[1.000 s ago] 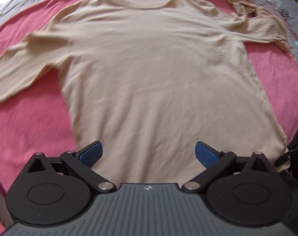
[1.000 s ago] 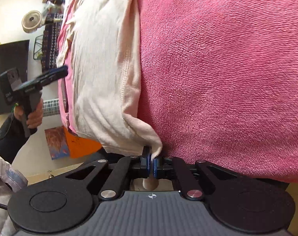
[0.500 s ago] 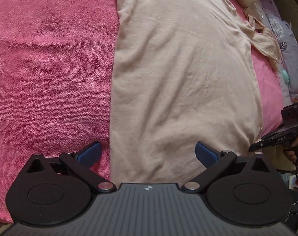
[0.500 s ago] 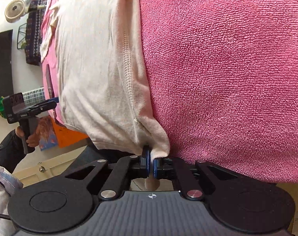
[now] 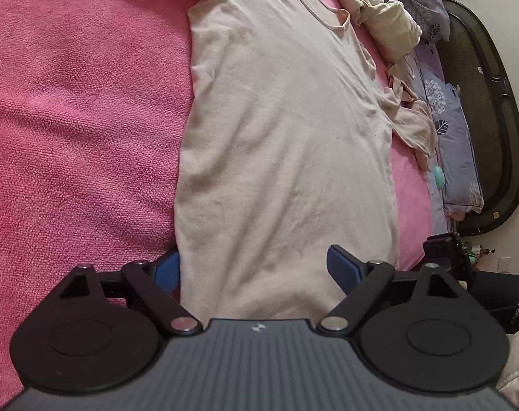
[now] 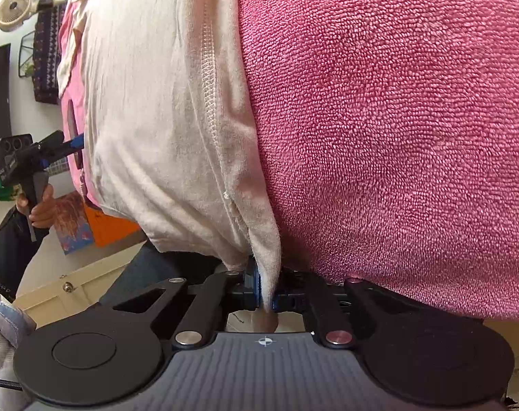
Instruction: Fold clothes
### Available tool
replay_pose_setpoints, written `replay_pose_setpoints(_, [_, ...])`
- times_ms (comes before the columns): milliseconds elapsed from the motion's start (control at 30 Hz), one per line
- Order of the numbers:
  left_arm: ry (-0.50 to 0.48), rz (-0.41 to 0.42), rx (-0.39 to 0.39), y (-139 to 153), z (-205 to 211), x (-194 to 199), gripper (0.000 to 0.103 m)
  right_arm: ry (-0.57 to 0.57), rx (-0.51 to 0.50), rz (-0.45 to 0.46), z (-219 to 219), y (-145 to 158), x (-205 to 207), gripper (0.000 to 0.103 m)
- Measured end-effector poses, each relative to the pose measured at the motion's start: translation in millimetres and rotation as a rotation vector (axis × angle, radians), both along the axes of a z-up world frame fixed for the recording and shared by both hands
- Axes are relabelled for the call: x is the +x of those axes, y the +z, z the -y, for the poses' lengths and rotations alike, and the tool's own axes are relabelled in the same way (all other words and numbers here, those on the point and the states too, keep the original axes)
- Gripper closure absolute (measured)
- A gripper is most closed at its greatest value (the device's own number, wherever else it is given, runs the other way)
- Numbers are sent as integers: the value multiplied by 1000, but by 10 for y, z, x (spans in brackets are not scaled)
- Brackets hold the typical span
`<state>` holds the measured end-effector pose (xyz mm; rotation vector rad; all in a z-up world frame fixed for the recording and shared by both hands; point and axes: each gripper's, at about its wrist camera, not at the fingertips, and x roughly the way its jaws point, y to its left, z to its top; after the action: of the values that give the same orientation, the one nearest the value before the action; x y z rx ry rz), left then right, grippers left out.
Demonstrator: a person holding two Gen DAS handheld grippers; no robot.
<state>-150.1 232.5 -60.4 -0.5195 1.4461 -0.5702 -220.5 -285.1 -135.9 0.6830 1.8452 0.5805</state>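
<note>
Here the shirt (image 5: 287, 144) lies flat on the pink towel (image 5: 78, 120); right gripper (image 6: 267, 294) pinches one hem corner, left gripper (image 5: 252, 270), jaws closing but apart, should seat over the opposite corner before clamping

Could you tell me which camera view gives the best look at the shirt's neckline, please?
The left wrist view. There the beige shirt lies spread flat on the pink blanket, with its neckline visible at the top. The right wrist view shows only the stitched hem and the corner pinched in the right tool; the neckline is not visible there.
</note>
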Motion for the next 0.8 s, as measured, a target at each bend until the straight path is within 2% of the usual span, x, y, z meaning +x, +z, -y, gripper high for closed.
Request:
replay_pose_setpoints(33, [3, -9, 18, 3, -24, -33, 45, -3, 1, 1, -6, 5, -3, 94])
replay_pose_setpoints(67, [13, -37, 27, -13, -52, -72, 61, -5, 1, 2, -30, 9, 3, 94])
replay_pose_setpoints(100, [22, -65, 37, -28, -80, -111, 72, -7, 2, 3, -12, 15, -6, 94])
replay_pose_setpoints(167, [13, -111, 38, -36, -79, -192, 74, -11, 4, 4, 23, 18, -15, 94])
replay_pose_setpoints(300, [-87, -189, 51, -86, 104, -382, 71, -19, 11, 4, 172, 17, -57, 94])
replay_pose_setpoints(367, [-103, -219, 58, -136, 118, -492, 71, -21, 14, 6, 285, 25, -88, 94])
replay_pose_setpoints(467, [-61, -233, 55, -137, 84, -544, 77, -25, 17, 16, 342, 75, -124, 93])
replay_pose_setpoints(500, [-61, -233, 65, -120, 70, -560, 89, -29, 16, 22, 368, 105, -145, 92])
replay_pose_setpoints(567, [-68, -243, 69, -84, 44, -592, 99, -68, 3, 23, 442, 171, -191, 93])
replay_pose_setpoints(700, [-115, -261, -14, 16, 81, -613, 102, -158, 31, -4, 558, 301, -298, 96])
replay_pose_setpoints(800, [-161, -260, 6, 51, 116, -587, 102, -157, 41, 2, 632, 443, -352, 96])
